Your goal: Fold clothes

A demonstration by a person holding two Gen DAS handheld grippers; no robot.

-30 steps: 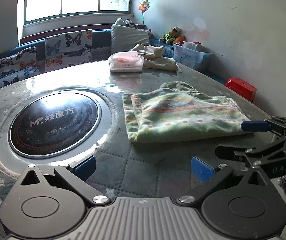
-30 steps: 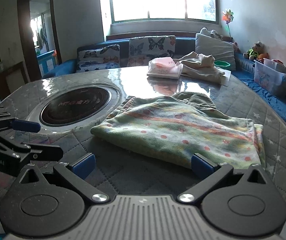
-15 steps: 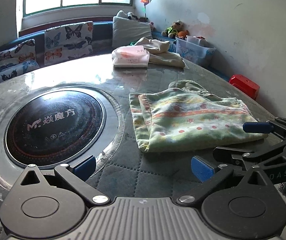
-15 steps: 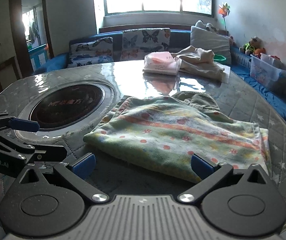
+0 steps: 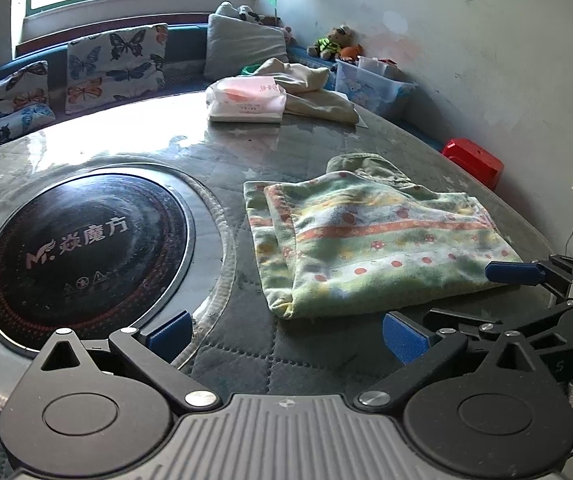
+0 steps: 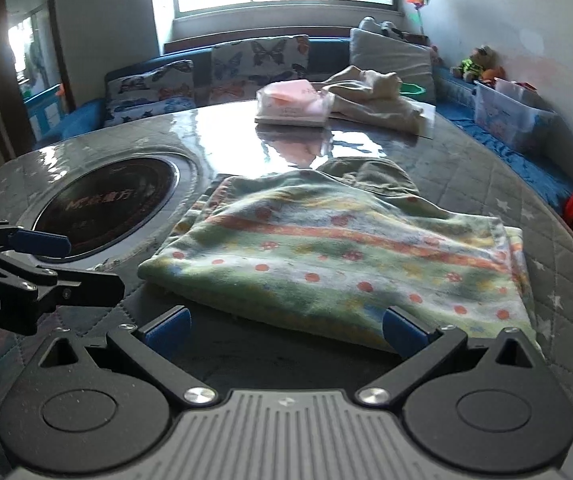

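A folded green garment [image 5: 366,248] [image 6: 326,256] with orange stripes and red dots lies flat on the round quilted table [image 5: 222,148] [image 6: 466,168]. A plain green part sticks out at its far edge. My left gripper [image 5: 284,336] is open just in front of the garment's near left corner, holding nothing. It also shows at the left of the right wrist view, left gripper [image 6: 70,262]. My right gripper [image 6: 285,328] is open at the garment's near edge, its right pad touching or just over the cloth. In the left wrist view the right gripper [image 5: 482,294] sits at the garment's right corner.
A black round cooktop [image 5: 82,252] [image 6: 106,200] is set into the table left of the garment. At the far side lie a pink packet [image 5: 246,96] [image 6: 294,104] and a beige garment [image 5: 314,92] [image 6: 374,96]. A red stool [image 5: 472,158] stands beyond the right edge.
Both grippers have moved forward and lower toward the garment's near edge, so it looms larger. Both stay open. The garment has not moved.
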